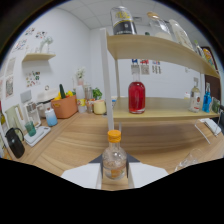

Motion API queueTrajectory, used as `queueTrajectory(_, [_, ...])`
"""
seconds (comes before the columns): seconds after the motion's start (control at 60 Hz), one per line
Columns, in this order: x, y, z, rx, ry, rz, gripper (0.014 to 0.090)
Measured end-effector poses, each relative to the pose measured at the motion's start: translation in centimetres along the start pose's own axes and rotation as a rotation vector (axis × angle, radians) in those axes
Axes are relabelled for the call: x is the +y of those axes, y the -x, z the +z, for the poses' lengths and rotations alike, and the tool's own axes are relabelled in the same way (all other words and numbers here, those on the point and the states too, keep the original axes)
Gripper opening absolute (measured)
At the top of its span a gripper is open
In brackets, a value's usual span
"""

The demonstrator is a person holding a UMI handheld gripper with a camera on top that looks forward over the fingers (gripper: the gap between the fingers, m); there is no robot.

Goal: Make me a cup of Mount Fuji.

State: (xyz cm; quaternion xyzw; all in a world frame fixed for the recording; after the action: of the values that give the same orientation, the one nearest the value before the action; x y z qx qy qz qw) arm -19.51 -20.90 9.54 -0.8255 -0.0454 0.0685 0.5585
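A small clear bottle point(114, 159) with an orange cap and a little orange liquid at its bottom stands upright between my fingers. My gripper point(114, 169) is shut on it, one pale finger point(85, 175) pressing on each side of its body. The bottle is held above a wooden counter point(75, 145). Beyond it, a red bottle point(136, 97) stands on the lower board of a wooden shelf point(165, 115). The lower part of my fingers is hidden in the dark at the bottom of the view.
A white post point(105, 75) rises just behind the held bottle. Several bottles point(122, 21) line the top shelf; a clear bottle point(195, 99) and a blue one point(206, 97) stand at its right end. An orange tub point(64, 106), yellow cup point(99, 106) and black kettle point(15, 142) sit left.
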Motion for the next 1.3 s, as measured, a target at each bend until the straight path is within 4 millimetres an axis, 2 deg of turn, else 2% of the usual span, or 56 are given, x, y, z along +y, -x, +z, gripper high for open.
queueTrajectory(0.1, [3.1,0.8,1.6,0.007,0.068,-0.033,0.0347])
queueTrajectory(0.25, [6.7,0.5,3.0,0.025,0.175,-0.013,0.0347])
queueTrajectory(0.433, [7.2,0.0,3.2,0.033,0.214,0.000,0.0353])
queueTrajectory(0.7, [8.0,0.3,1.6,0.017,0.228,-0.010,0.0368])
queueTrajectory(0.767, [8.1,0.5,1.3,0.008,0.230,-0.020,0.0409])
queueTrajectory(0.85, [7.9,0.5,0.9,-0.001,0.232,-0.043,0.0518])
queueTrajectory(0.9, [7.5,1.1,0.4,-0.030,0.234,-0.049,0.0719])
queueTrajectory(0.95, [6.6,1.4,-0.3,-0.058,0.224,-0.053,0.0860])
queueTrajectory(1.05, [3.4,0.8,-2.6,-0.070,0.160,-0.063,0.0862])
queueTrajectory(1.133, [0.4,-0.5,-5.0,-0.077,0.097,-0.062,0.0862])
queueTrajectory(1.217, [-1.7,-2.8,-7.4,-0.071,0.048,-0.052,0.0860])
queueTrajectory(1.3, [-2.3,-6.1,-9.4,-0.047,0.020,-0.043,0.0860])
